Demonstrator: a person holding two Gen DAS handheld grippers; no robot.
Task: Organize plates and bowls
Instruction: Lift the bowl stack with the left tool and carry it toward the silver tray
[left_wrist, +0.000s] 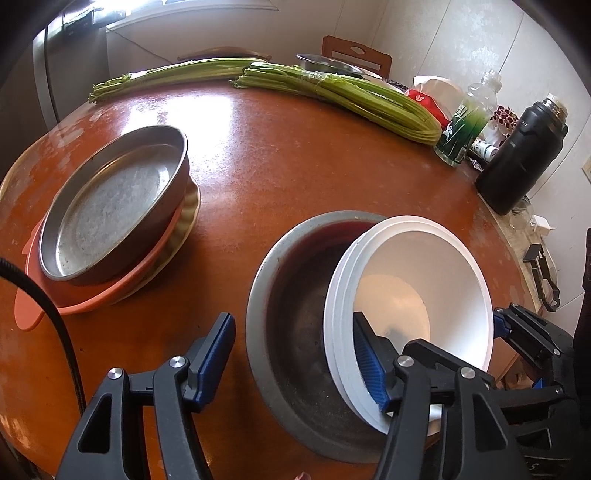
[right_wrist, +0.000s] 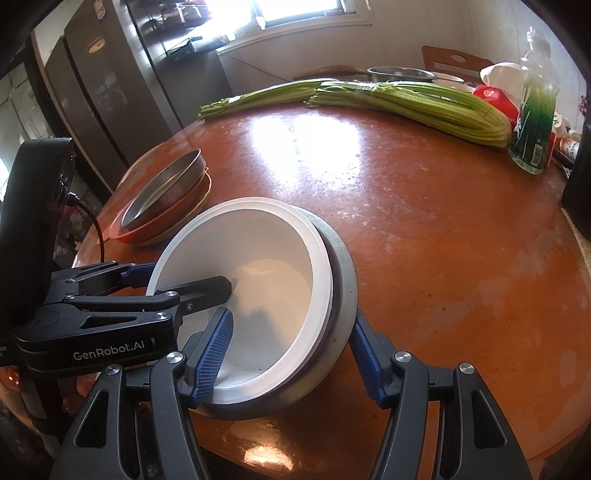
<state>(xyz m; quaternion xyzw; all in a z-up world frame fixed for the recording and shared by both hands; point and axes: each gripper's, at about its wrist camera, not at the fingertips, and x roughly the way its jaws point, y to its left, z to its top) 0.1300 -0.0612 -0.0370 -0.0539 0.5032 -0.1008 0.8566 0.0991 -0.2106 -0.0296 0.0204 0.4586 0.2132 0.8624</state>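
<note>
We see a stack of white bowls (right_wrist: 258, 280) leaning tilted inside a grey metal basin (left_wrist: 295, 354) near the front edge of the round brown worktop (left_wrist: 295, 166). Our right tongs (right_wrist: 291, 347) are clamped across the near rims, one pad inside the white bowls and the other against the basin's outer wall. Our left tongs (left_wrist: 295, 354) stand apart: one pad sits inside the white stack, the other hangs clear over the worktop outside the basin, though whether the inner pad touches the bowl is hard to tell. Further left, a metal pan (left_wrist: 114, 206) rests on an orange plate (left_wrist: 122, 288), which lies on a pale plate. Two bundles of green stalks (left_wrist: 332, 96) lie across the far side.
</note>
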